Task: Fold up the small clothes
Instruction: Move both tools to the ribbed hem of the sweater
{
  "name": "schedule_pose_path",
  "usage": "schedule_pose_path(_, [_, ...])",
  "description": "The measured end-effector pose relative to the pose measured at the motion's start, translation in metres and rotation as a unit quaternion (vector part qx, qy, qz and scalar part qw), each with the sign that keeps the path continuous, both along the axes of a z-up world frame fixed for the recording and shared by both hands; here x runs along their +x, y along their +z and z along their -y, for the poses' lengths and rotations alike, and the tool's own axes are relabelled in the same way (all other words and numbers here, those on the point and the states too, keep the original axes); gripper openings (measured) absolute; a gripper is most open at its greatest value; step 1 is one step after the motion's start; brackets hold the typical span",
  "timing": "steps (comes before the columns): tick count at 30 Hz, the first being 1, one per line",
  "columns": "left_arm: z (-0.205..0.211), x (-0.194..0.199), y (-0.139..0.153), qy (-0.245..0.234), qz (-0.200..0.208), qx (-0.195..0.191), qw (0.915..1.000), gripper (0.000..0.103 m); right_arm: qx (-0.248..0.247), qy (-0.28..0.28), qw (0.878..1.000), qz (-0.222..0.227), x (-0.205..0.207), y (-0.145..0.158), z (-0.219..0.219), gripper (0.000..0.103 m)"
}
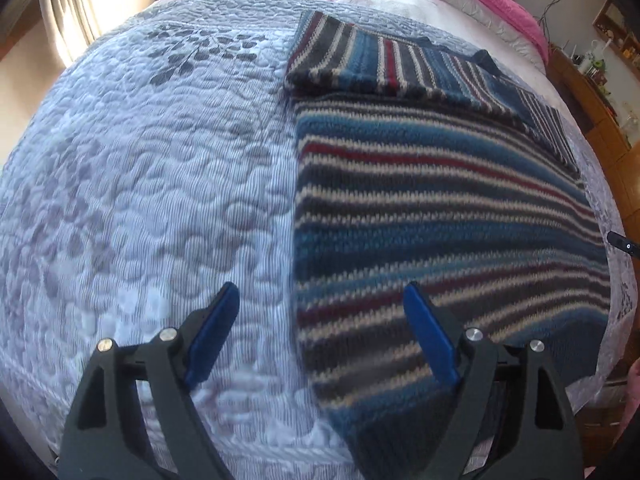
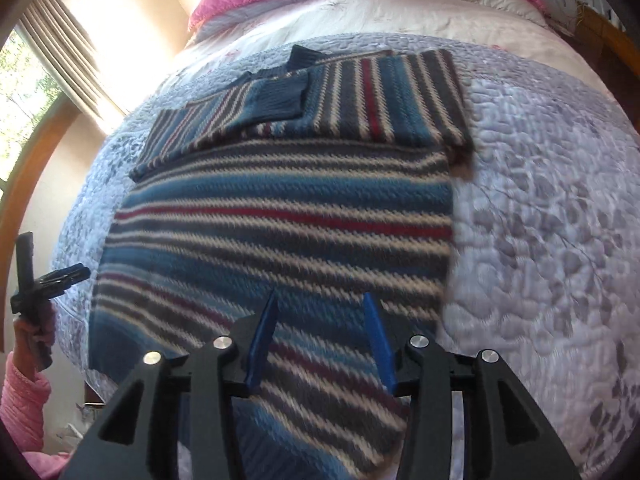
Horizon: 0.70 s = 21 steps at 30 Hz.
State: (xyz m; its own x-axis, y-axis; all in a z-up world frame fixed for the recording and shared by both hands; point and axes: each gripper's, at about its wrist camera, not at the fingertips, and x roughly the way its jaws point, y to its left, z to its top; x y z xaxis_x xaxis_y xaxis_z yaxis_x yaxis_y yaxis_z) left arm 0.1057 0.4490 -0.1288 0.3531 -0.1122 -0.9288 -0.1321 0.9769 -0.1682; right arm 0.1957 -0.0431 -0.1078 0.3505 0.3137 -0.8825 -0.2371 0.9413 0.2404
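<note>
Left wrist view shows the left gripper (image 1: 320, 300) with jaws spread wide, empty, above the left edge of the striped sweater (image 1: 440, 208), which lies flat on the quilted bedspread (image 1: 140, 180) with sleeves folded across its top. The right gripper (image 2: 320, 312) hovers parted, empty, over the sweater's lower part.

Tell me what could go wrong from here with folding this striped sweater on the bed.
1. The sleeves folded across the top of the striped sweater lie loose, so lifting the hem could slide them off.
2. The left gripper straddles the sweater's side edge and may pinch the quilt too.
3. The right gripper sits mid-hem, not at a corner, so the fold may skew.
</note>
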Motion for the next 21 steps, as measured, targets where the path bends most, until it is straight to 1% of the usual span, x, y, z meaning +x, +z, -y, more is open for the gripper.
schedule_pose_path(2, [0.001,-0.023,-0.003,-0.001,-0.009,-0.005,0.9999,0.083,-0.014,-0.005,1.0,0.006,-0.027,0.001,0.005,0.048])
schedule_pose_path(7, [0.007,-0.063,-0.013,-0.006,-0.021,-0.023,0.9995,0.083,-0.012,-0.017,1.0,-0.009,-0.078,-0.007,0.017,0.049])
schedule_pose_path(9, [0.011,-0.073,-0.016,-0.006,-0.021,-0.033,0.9992,0.083,0.003,-0.028,0.999,-0.015,-0.09,-0.01,0.019,0.05])
schedule_pose_path(11, [0.014,-0.08,-0.017,-0.006,-0.018,-0.052,0.9984,0.083,0.018,-0.038,0.999,-0.022,-0.101,-0.014,0.022,0.05])
schedule_pose_path(15, [0.025,-0.092,-0.022,-0.01,-0.02,-0.069,0.9973,0.083,0.0,-0.056,0.998,-0.025,-0.121,-0.021,0.022,0.052])
schedule_pose_path(19, [0.034,-0.104,-0.029,-0.02,-0.025,-0.084,0.996,0.083,0.039,-0.06,0.996,-0.047,-0.14,-0.032,0.026,0.053])
schedule_pose_path(21, [0.038,-0.108,-0.031,-0.021,-0.025,-0.091,0.9954,0.084,0.042,-0.068,0.995,-0.056,-0.146,-0.039,0.029,0.053])
